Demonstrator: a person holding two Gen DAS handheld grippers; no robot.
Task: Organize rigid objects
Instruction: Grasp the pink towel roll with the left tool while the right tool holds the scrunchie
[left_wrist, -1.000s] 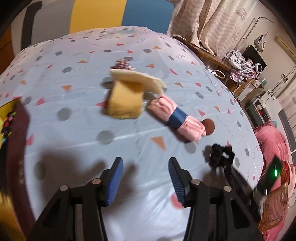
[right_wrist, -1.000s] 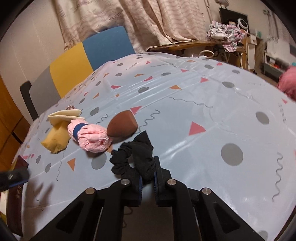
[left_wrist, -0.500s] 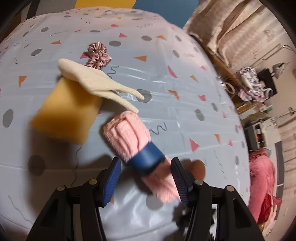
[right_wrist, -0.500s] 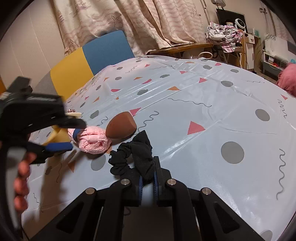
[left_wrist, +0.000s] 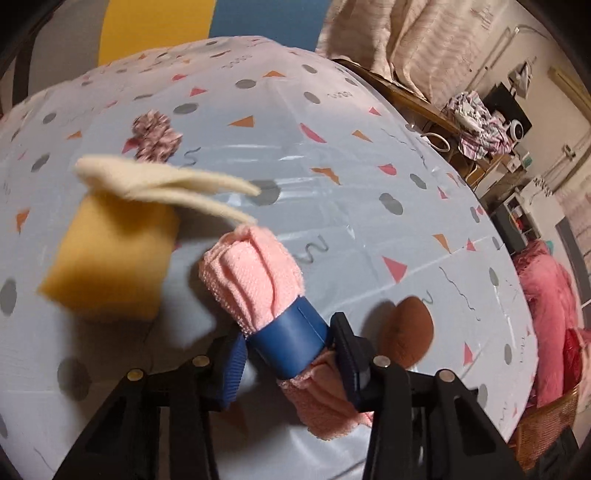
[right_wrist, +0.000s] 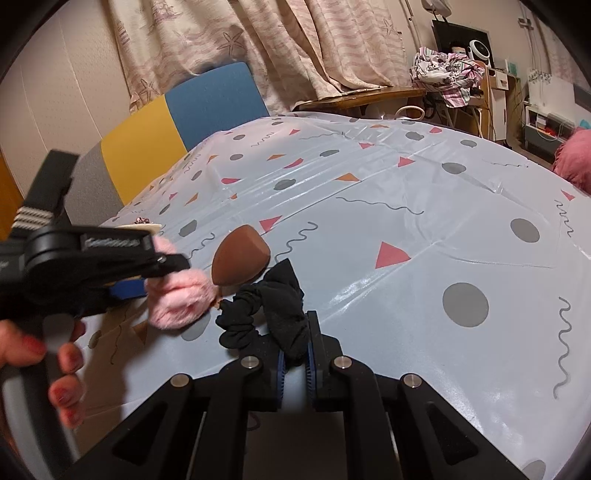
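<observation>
A rolled pink towel with a blue band (left_wrist: 266, 288) lies on the patterned tablecloth. My left gripper (left_wrist: 291, 347) straddles the blue band, its fingers at either side of it. The towel also shows in the right wrist view (right_wrist: 177, 295), with the left gripper (right_wrist: 162, 273) over it. A brown egg-shaped sponge (left_wrist: 406, 328) (right_wrist: 240, 258) sits just right of the towel. My right gripper (right_wrist: 295, 363) is shut on a black scrunchie (right_wrist: 266, 306) resting on the cloth.
A yellow sponge (left_wrist: 110, 258) with a cream cloth (left_wrist: 166, 184) on top lies left of the towel. A pink patterned scrunchie (left_wrist: 155, 136) sits behind them. A yellow-and-blue chair back (right_wrist: 177, 122) stands at the table's far edge.
My left gripper has moved forward from bare cloth to the pink towel and narrowed around its blue band. The right gripper has stayed still on the black scrunchie.
</observation>
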